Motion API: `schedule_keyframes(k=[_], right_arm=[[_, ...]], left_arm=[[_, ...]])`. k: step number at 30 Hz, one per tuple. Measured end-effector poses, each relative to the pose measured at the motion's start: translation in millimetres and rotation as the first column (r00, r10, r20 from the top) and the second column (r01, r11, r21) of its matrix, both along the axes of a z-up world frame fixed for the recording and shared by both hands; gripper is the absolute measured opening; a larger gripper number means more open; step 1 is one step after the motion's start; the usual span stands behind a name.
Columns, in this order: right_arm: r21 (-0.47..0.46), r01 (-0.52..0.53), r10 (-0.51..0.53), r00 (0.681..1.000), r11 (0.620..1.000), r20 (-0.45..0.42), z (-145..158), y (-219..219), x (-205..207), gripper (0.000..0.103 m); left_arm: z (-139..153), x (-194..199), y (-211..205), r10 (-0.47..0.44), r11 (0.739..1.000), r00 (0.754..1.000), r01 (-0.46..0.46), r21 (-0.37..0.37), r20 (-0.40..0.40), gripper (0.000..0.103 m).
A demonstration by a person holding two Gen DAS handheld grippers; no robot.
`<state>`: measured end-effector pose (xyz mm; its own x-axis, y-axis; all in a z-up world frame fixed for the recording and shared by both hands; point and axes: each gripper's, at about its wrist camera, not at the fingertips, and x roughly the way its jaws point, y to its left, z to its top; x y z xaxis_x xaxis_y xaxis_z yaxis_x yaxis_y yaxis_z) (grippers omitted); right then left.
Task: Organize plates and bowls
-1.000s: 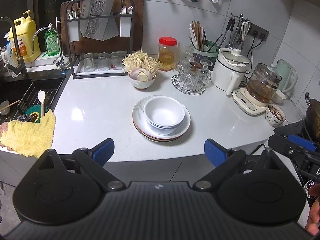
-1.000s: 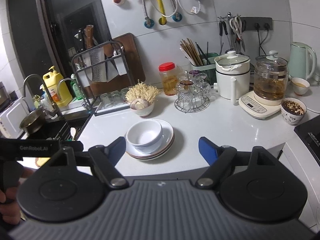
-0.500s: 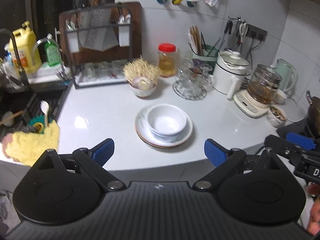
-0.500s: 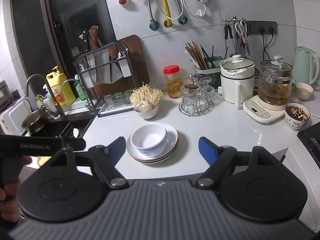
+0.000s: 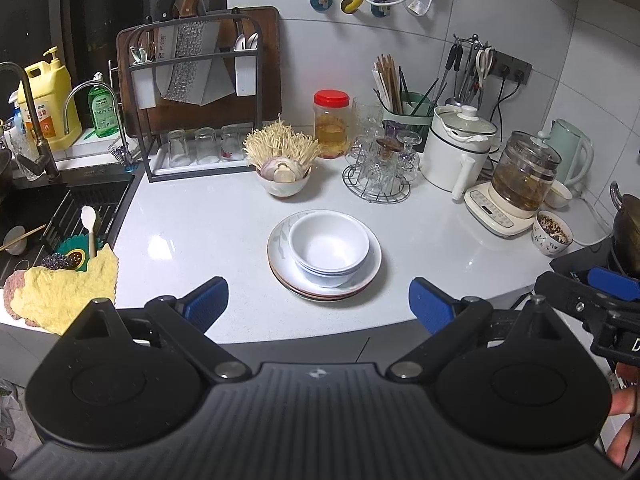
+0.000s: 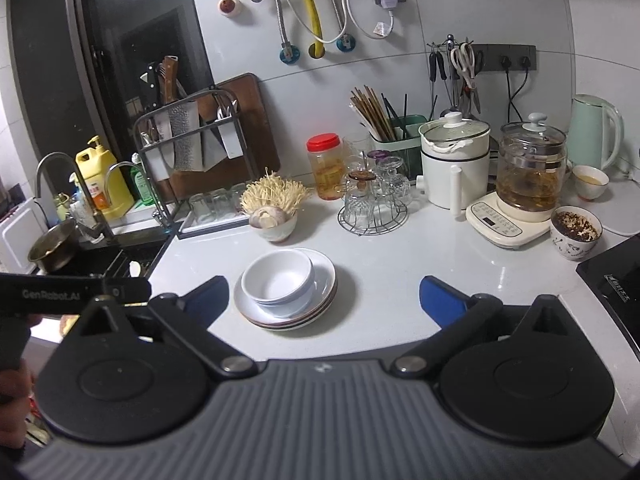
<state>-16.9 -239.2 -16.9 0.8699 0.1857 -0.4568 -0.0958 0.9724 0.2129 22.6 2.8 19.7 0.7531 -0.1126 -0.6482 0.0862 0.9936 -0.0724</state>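
Note:
Nested white bowls sit on a low stack of plates in the middle of the white counter. My left gripper is open and empty, hovering in front of the counter's near edge, short of the stack. The right wrist view shows the same bowls and plates left of centre. My right gripper is open, its jaws opening wider with nothing between them, also short of the stack. Each gripper shows at the edge of the other's view.
Behind the stack stand a bowl of enoki mushrooms, a wire rack of glasses, a white pot and a glass kettle. A patterned bowl sits right, a sink and yellow cloth left, a cooktop far right.
The right gripper's fingers have spread a little wider. Both views have shifted slightly. The bowls and plates have not moved.

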Motion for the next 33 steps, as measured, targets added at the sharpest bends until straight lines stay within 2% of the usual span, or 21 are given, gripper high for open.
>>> schedule_keyframes(k=[24,33], right_arm=[[0.035,-0.038,0.038,0.999,0.999,0.0,3,-7,-4,0.103],[0.013,-0.059,0.058,0.998,0.998,0.017,8,-5,-12,0.103]], left_arm=[[2,-6,-11,-0.01,1.0,1.0,0.01,-0.018,-0.001,0.099],[8,-15,-13,-0.012,0.999,1.0,0.013,-0.039,0.024,0.1]])
